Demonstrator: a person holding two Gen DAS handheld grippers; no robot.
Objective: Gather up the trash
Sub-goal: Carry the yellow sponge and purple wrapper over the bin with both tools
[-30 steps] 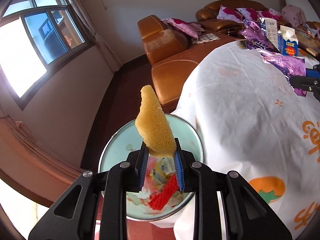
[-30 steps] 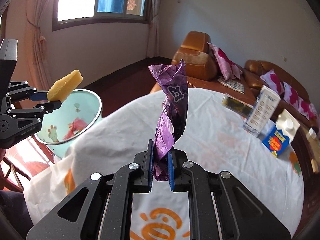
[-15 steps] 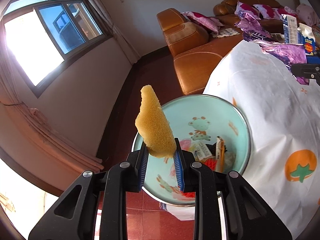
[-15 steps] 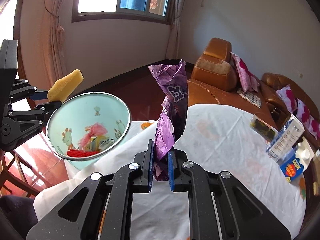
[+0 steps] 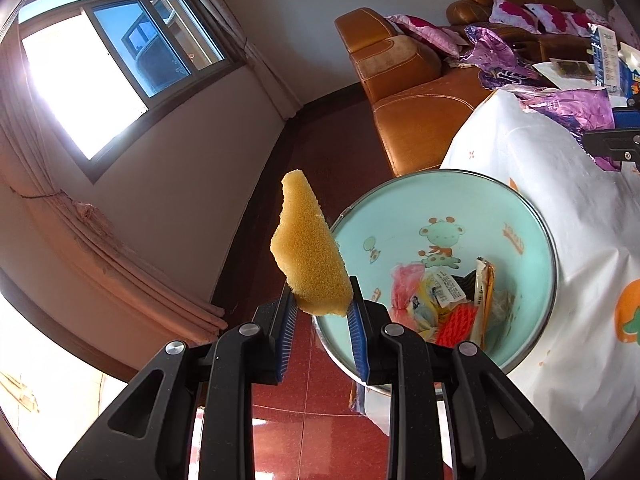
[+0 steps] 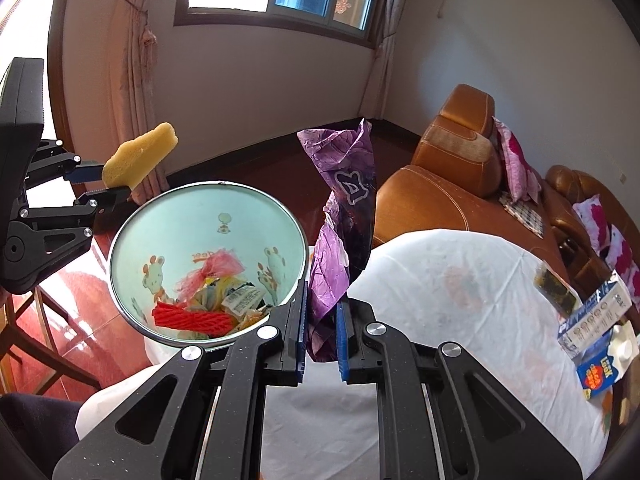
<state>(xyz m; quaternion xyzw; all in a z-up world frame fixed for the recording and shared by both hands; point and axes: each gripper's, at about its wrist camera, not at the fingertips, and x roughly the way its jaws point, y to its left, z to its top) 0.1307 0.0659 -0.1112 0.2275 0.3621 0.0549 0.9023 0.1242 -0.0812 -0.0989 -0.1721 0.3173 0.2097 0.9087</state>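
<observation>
My left gripper [image 5: 322,312] is shut on a yellow sponge [image 5: 308,252] and holds it just left of the rim of a mint-green trash bin [image 5: 516,208] that holds several wrappers. In the right wrist view the sponge [image 6: 138,160] sits in the left gripper [image 6: 104,182] above the bin's far left rim [image 6: 120,224]. My right gripper [image 6: 322,320] is shut on a crumpled purple wrapper [image 6: 344,240], held upright just right of the bin, at the table's edge. The wrapper also shows in the left wrist view [image 5: 560,104].
A table with a white printed cloth [image 6: 460,300] carries cartons [image 6: 596,320] and a dark packet [image 6: 554,284] at the far right. A brown leather sofa [image 6: 452,176] stands behind. The floor is red tile [image 5: 304,420]; a window [image 5: 120,64] and curtains are at left.
Both grippers swung toward the bin with their loads still held. The bin now lies closer and more open in both views, the sponge beside its rim and the wrapper next to it.
</observation>
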